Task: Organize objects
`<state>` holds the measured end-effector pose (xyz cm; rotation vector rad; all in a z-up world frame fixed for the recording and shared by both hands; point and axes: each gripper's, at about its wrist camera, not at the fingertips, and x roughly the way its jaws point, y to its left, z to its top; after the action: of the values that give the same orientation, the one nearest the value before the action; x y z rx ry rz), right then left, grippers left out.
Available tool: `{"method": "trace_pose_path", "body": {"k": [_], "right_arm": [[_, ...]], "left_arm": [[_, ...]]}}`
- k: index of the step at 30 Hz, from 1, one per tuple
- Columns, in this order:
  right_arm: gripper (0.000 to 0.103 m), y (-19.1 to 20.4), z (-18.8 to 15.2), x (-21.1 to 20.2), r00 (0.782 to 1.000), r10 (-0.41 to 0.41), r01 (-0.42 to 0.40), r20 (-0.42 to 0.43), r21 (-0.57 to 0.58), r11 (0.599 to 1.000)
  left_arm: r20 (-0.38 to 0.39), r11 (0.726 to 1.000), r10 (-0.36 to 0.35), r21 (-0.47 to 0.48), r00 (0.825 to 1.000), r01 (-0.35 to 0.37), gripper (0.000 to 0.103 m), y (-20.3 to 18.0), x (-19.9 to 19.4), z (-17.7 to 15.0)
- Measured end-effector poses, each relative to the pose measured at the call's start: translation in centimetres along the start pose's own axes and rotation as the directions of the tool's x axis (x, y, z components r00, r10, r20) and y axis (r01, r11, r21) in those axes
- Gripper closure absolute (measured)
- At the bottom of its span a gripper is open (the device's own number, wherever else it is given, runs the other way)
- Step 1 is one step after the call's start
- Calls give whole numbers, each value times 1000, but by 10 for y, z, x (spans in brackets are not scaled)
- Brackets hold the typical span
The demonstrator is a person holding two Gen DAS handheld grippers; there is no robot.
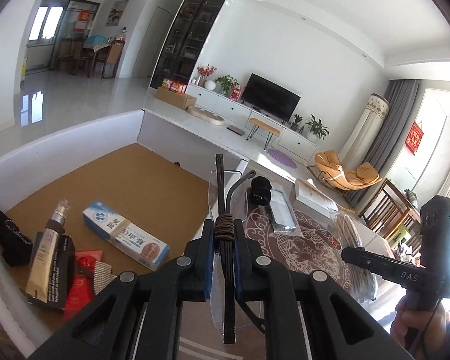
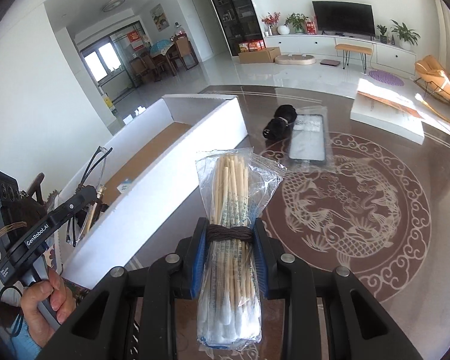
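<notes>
Left gripper (image 1: 223, 237): jaws clamped on folded eyeglasses (image 1: 225, 198); lenses could crack if dropped into the box (image 1: 75, 138).
Right gripper (image 2: 229, 237): jaws clamped on cotton-swab packet (image 2: 231, 210); slick wrapper may slip.

A television (image 2: 343, 18) stands near an orange rocking chair (image 2: 441, 79).

Left gripper (image 1: 224, 234) is seen at bottom centre of its own view, jaws squeezed in tight on something thin. Right gripper (image 2: 230, 234) is clamped too, bottom centre of its view. A bare hand (image 2: 49, 297) is wrapped round the left handle, lower left of the right wrist view.
</notes>
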<state>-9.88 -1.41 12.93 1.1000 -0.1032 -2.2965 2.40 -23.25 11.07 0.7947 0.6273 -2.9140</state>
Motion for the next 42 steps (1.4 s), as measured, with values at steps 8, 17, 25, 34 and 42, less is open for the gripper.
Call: {"method": "trace_pose_path", "body": {"k": [8, 17, 25, 34, 42], "right_arm": [[74, 171, 63, 105, 975, 219, -223, -39, -206, 953], [42, 197, 36, 182, 963, 213, -242, -164, -181, 953], [0, 85, 2, 72, 986, -22, 54, 167, -186, 981], [0, -102, -97, 19, 892, -450, 451, -29, -2, 893], [0, -156, -137, -6, 848, -522, 529, -94, 100, 843]], "left_arm": [[-144, 965, 253, -26, 957, -259, 92, 105, 17, 27], [-138, 905, 419, -12, 897, -425, 27, 116, 14, 5], [35, 984, 160, 75, 986, -162, 8, -7, -19, -5], [-198, 939, -91, 310, 976, 150, 0, -152, 23, -94], [-298, 925, 69, 376, 952, 50, 0, -166, 81, -142]]}}
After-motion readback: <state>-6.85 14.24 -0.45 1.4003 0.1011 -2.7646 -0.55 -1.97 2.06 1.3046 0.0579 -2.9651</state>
